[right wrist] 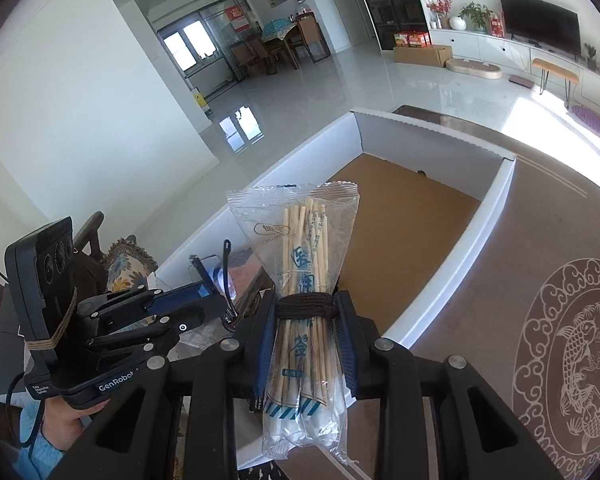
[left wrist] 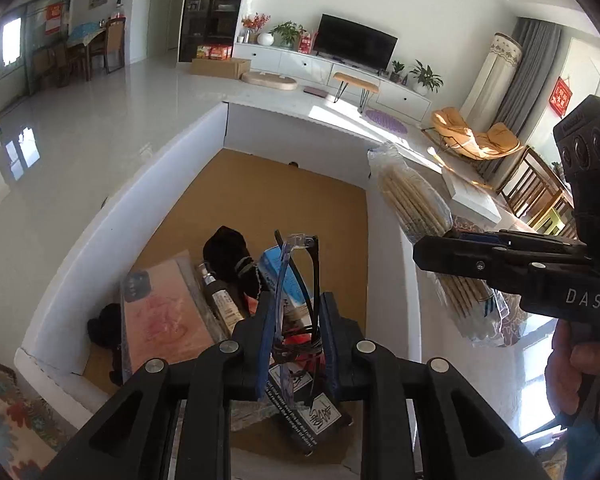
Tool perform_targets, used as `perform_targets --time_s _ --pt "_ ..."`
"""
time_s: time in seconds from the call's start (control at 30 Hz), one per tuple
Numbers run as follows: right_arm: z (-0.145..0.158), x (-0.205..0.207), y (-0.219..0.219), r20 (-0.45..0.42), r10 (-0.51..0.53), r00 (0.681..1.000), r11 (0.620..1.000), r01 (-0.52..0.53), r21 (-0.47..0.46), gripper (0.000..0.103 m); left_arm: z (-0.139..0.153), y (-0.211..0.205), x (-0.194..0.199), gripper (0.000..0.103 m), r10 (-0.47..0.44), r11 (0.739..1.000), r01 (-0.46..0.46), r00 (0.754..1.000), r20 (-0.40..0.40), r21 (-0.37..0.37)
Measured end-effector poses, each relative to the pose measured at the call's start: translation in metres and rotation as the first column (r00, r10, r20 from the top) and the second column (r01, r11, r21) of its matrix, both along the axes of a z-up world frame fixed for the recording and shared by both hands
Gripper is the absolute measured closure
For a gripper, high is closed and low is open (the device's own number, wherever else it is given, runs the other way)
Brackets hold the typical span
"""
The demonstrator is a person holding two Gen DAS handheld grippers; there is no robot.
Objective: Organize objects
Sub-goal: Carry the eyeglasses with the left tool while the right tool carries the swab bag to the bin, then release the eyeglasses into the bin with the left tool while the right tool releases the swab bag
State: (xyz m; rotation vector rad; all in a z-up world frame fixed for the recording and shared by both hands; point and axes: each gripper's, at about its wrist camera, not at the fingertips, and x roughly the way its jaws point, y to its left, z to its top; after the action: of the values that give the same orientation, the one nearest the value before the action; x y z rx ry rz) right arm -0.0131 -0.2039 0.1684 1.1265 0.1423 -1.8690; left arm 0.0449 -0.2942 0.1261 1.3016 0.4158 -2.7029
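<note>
Over the counter (right wrist: pixel 500 280), a white-walled cardboard box (left wrist: pixel 100 240) lies open, with a pink packet (left wrist: pixel 164 312), a dark bottle (left wrist: pixel 220 304) and other items in its near corner. The right claw (right wrist: pixel 305 320) is clamped on a clear bag of wooden chopsticks (right wrist: pixel 304 248). The left claw (left wrist: pixel 296 320) pinches folded black-framed glasses (left wrist: pixel 300 264) above the box.

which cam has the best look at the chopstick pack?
Right wrist. The chopstick pack sits centred between the right gripper fingers, upright, with its printed sleeves, dark cord band and clear bag all visible. Left wrist shows it only obliquely at the side, its middle hidden by that gripper.
</note>
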Motion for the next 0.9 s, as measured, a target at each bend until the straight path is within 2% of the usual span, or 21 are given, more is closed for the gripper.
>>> perform_targets --time_s 0.13,0.17,0.2,0.23,0.27,0.3,0.33,0.37,0.43,0.5,0.6,0.63,0.67,0.73,0.77,0.9 --pt "-0.047 0.006 -0.053 0.085 0.066 0.994 0.993 -0.074 0.094 0.073 -0.029 -0.010 -0.004 0.075 0.049 0.998 -0.045 0.997 0.065 -0.048" --pt "-0.058 0.006 -0.061 0.094 0.067 0.993 0.989 -0.079 0.126 0.072 -0.032 -0.013 -0.004 0.066 0.062 0.997 -0.057 0.995 0.075 -0.060" --pt "-0.066 0.007 -0.066 0.087 0.058 0.995 0.985 -0.072 0.158 0.069 -0.035 -0.018 -0.003 0.061 0.081 0.994 -0.074 0.993 0.081 -0.083" --pt "-0.072 0.005 -0.068 0.074 0.051 0.996 0.982 -0.064 0.179 0.062 -0.037 -0.020 -0.002 0.050 0.112 0.988 -0.101 0.990 0.089 -0.121" --pt "-0.076 0.003 -0.067 0.061 0.042 0.997 0.980 -0.053 0.191 0.057 -0.039 -0.022 -0.001 0.034 0.145 0.979 -0.129 0.985 0.095 -0.159" --pt "-0.079 0.000 -0.065 0.059 0.037 0.998 0.980 -0.047 0.195 0.054 -0.038 -0.023 0.001 0.026 0.180 0.968 -0.160 0.979 0.091 -0.192" --pt "-0.080 -0.002 -0.062 0.064 0.033 0.997 0.980 -0.045 0.192 0.049 -0.036 -0.025 0.005 0.013 0.208 0.959 -0.189 0.976 0.070 -0.210" --pt "-0.078 -0.004 -0.056 0.065 0.030 0.997 0.982 -0.041 0.185 0.042 -0.032 -0.025 0.009 0.009 0.234 0.949 -0.219 0.971 0.041 -0.225" --pt "-0.071 -0.005 -0.048 0.032 0.019 0.999 0.983 -0.025 0.181 0.034 -0.026 -0.022 0.015 0.008 0.318 0.908 -0.303 0.948 0.004 -0.289" --pt "-0.060 -0.004 -0.038 -0.001 0.014 1.000 0.984 -0.013 0.179 0.029 -0.022 -0.017 0.015 0.008 0.381 0.868 -0.357 0.924 0.001 -0.346" --pt "-0.047 -0.002 -0.026 -0.044 0.007 0.999 0.981 0.002 0.194 0.024 -0.015 -0.010 0.020 0.008 0.447 0.842 -0.421 0.894 0.001 -0.337" --pt "-0.044 -0.001 -0.024 -0.060 0.003 0.998 0.979 0.009 0.204 0.021 -0.015 -0.010 0.019 0.008 0.469 0.841 -0.433 0.882 0.037 -0.325" --pt "-0.040 -0.001 -0.024 -0.078 0.001 0.997 0.976 0.016 0.217 0.019 -0.016 -0.009 0.019 0.008 0.469 0.853 -0.427 0.879 0.083 -0.300" --pt "-0.035 0.001 -0.022 -0.116 0.008 0.993 0.971 0.020 0.238 0.018 -0.018 -0.008 0.019 0.008 0.426 0.892 -0.394 0.897 0.118 -0.221" --pt "-0.033 0.002 -0.022 -0.133 0.013 0.991 0.968 0.021 0.250 0.018 -0.017 -0.006 0.021 0.008 0.414 0.900 -0.387 0.902 0.119 -0.198" --pt "-0.033 0.003 -0.021 -0.166 0.025 0.986 0.960 0.023 0.278 0.017 -0.013 0.006 0.026 0.008 0.421 0.894 -0.397 0.903 0.084 -0.207"
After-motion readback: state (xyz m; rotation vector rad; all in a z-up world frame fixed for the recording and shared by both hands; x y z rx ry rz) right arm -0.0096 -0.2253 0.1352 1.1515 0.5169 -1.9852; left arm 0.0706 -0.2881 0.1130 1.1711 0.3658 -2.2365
